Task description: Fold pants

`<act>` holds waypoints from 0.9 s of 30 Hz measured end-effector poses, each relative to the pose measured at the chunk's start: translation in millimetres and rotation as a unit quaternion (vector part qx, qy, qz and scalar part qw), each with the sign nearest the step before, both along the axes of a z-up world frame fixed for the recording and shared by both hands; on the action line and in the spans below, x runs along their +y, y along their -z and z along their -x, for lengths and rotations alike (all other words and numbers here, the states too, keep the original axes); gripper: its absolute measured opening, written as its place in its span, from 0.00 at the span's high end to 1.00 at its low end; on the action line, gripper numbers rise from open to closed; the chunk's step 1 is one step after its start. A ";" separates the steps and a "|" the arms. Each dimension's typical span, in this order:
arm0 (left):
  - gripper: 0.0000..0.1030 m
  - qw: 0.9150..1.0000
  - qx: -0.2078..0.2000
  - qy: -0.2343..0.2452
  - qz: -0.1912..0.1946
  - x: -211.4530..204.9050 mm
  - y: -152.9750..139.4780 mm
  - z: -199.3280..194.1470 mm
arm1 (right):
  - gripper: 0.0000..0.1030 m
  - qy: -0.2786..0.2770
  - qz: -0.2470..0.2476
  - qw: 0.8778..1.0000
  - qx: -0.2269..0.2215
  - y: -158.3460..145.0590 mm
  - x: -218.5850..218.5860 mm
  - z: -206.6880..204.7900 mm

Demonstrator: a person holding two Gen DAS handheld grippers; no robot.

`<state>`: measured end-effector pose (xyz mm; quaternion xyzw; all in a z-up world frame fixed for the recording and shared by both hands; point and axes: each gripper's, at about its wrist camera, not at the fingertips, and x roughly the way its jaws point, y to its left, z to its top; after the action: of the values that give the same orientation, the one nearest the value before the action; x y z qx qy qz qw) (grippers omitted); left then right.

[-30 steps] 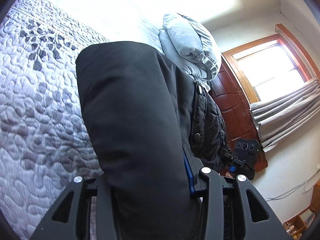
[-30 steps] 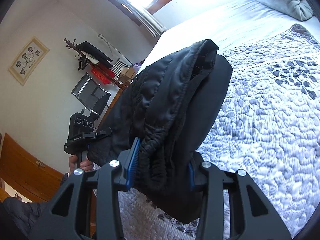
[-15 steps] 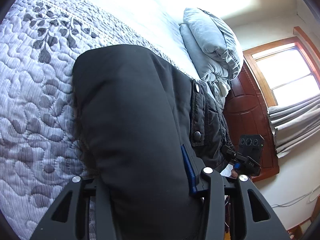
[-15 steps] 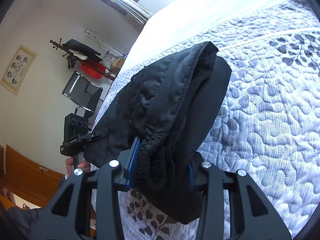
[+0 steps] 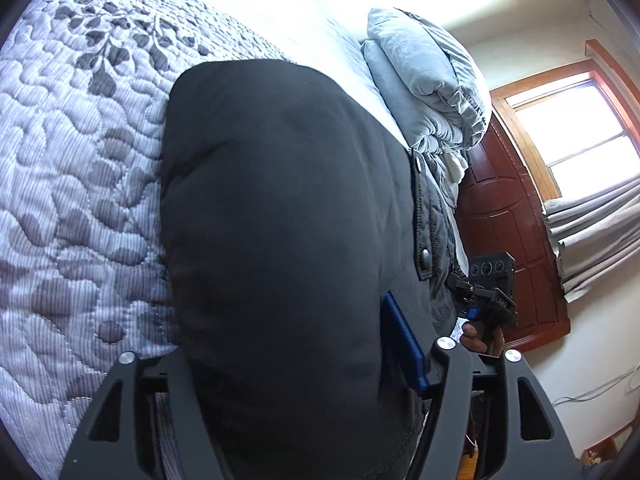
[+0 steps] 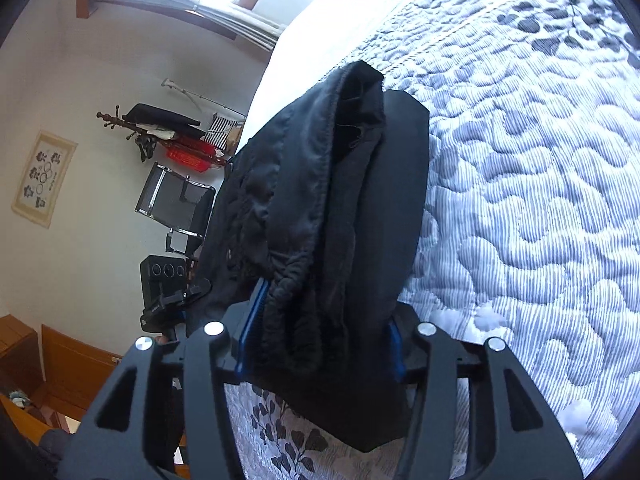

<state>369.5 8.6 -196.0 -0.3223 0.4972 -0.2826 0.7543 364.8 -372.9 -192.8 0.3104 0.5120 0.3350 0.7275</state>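
Gripping a thick roll of the black pants [image 5: 280, 248], our left gripper [image 5: 304, 364] has its jaws spread wide around the cloth, the blue pad of one finger [image 5: 402, 348] pressed into the fabric. Our right gripper [image 6: 320, 344] is clamped the same way on the bunched elastic waistband end of the pants [image 6: 336, 240], blue pads squeezing the folds from both sides. The garment hangs between the two tools, held up above the quilted bedspread [image 5: 72, 184], which is stitched with pebble shapes and a grey leaf print [image 6: 540, 200].

From the left wrist view we see a dark quilted jacket with snap buttons [image 5: 434, 240] just behind the pants, and beyond it the right gripper's handle in a hand [image 5: 482, 336]. A stack of pale blue bedding [image 5: 428, 88] lies at the head of the bed, next to a reddish wooden door [image 5: 508, 240] and a curtained window [image 5: 572, 132].

From the right wrist view we see the other handle [image 6: 168, 296] past the hanging cloth, a black chair [image 6: 172, 200], a coat rack with clothes [image 6: 160, 128] and a framed picture [image 6: 44, 176] on the wall. We cannot tell whether the pants touch the bed.
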 end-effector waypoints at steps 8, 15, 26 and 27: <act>0.23 1.000 -0.009 -0.005 -0.007 2.8 5.1 3.5 | 0.31 0.014 -0.009 1.000 -0.001 13.1 -7.1 15.7; 0.19 0.999 -0.010 -0.035 -0.029 19.7 -3.6 14.6 | 0.25 0.026 -0.003 1.000 -0.009 5.9 -23.4 41.9; 0.07 0.987 -0.064 -0.072 -0.130 26.3 -69.3 80.7 | 0.16 0.112 0.091 0.987 -0.065 -48.9 -42.6 112.6; 0.06 0.985 -0.069 -0.073 -0.142 21.7 -75.2 88.5 | 0.13 0.118 0.104 0.985 -0.073 -54.1 -41.3 121.1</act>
<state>281.0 30.3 -120.8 -0.2275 0.4543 -0.1751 0.8433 243.8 -414.2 -138.7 0.2662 0.4491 0.2135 0.8258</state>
